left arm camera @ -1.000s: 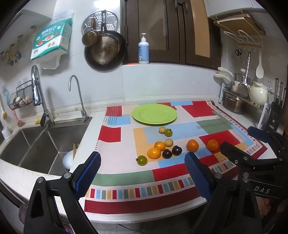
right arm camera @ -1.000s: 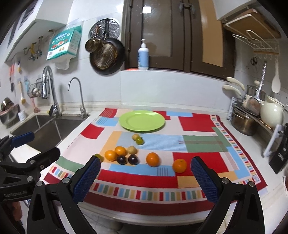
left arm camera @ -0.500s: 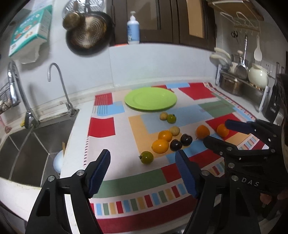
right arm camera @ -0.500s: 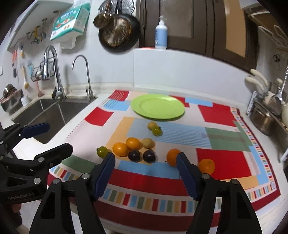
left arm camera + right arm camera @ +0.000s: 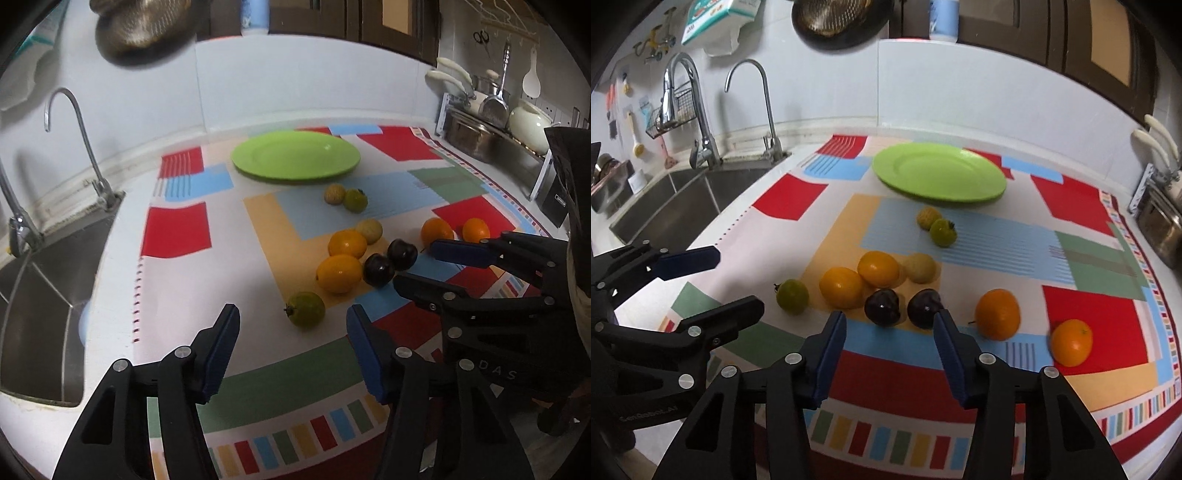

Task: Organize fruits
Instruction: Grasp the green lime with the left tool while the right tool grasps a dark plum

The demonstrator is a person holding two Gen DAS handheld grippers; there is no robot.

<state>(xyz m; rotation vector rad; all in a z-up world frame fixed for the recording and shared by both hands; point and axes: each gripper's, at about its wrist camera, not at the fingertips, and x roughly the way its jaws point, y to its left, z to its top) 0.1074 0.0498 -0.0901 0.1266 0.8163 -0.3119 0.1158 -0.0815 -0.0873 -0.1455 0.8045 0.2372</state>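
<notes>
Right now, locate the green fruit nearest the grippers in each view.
Left wrist: green fruit, lower centre, just ahead of the open left gripper.
Right wrist: green fruit, centre-left, left of two yellow fruits.
Shared landmark: green plate.

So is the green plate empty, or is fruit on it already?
Empty. The green plate shows bare in both views; every fruit, like the nearest green one, lies on the patterned cloth.

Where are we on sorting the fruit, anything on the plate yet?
Nothing done: the green plate is bare and all nine fruits lie on the cloth. Both grippers are empty, jaws just narrowing: left gripper approaching the nearest green fruit, right gripper nearing the dark plums. Everything remains.
</notes>
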